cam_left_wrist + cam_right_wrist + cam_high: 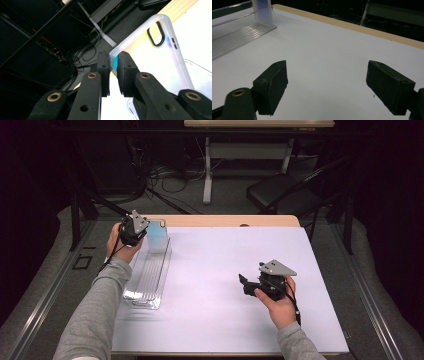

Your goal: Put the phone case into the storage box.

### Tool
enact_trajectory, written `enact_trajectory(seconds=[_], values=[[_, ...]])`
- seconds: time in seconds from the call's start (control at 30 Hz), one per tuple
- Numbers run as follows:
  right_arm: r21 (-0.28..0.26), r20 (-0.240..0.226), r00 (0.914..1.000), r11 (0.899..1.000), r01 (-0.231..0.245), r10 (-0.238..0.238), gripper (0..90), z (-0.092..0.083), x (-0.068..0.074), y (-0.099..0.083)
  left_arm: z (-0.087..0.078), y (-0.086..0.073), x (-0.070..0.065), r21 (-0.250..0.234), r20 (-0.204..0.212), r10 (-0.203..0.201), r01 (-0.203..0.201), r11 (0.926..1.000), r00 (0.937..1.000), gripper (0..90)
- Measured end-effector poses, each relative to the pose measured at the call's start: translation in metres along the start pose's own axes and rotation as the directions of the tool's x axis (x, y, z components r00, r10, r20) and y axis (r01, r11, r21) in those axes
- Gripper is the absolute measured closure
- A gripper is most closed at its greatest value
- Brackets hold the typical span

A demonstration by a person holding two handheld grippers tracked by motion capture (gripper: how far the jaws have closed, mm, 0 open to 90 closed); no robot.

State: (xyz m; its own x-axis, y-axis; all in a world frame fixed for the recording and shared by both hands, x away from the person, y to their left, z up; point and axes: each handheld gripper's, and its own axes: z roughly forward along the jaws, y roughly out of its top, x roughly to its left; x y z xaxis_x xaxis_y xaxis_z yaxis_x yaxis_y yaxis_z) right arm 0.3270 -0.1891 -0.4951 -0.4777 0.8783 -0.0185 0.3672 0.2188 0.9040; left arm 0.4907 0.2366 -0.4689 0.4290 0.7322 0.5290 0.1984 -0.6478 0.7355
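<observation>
On the white table (225, 270), the left hand-held gripper (113, 65) clamps a phone case (160, 50).

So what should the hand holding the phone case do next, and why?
Probably lower the phone case a little into the clear tray and then let go. The left gripper is pinched shut on the case's corner, holding it upright at the tray's far end. The right gripper is open and rests apart on the white table, so it isn't helping.
</observation>
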Motion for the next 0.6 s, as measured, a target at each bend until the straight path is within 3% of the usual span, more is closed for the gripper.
enact_trajectory(seconds=[0.6], values=[[-0.002, -0.003, 1.0000, 1.000, -0.005, 0.005, 17.2, 0.0007, 0.0007, -0.0007, 0.0026, -0.0020, -0.0002, 0.003, 0.005, 0.035, -0.035, 0.9994, 0.9994, 81.2]])
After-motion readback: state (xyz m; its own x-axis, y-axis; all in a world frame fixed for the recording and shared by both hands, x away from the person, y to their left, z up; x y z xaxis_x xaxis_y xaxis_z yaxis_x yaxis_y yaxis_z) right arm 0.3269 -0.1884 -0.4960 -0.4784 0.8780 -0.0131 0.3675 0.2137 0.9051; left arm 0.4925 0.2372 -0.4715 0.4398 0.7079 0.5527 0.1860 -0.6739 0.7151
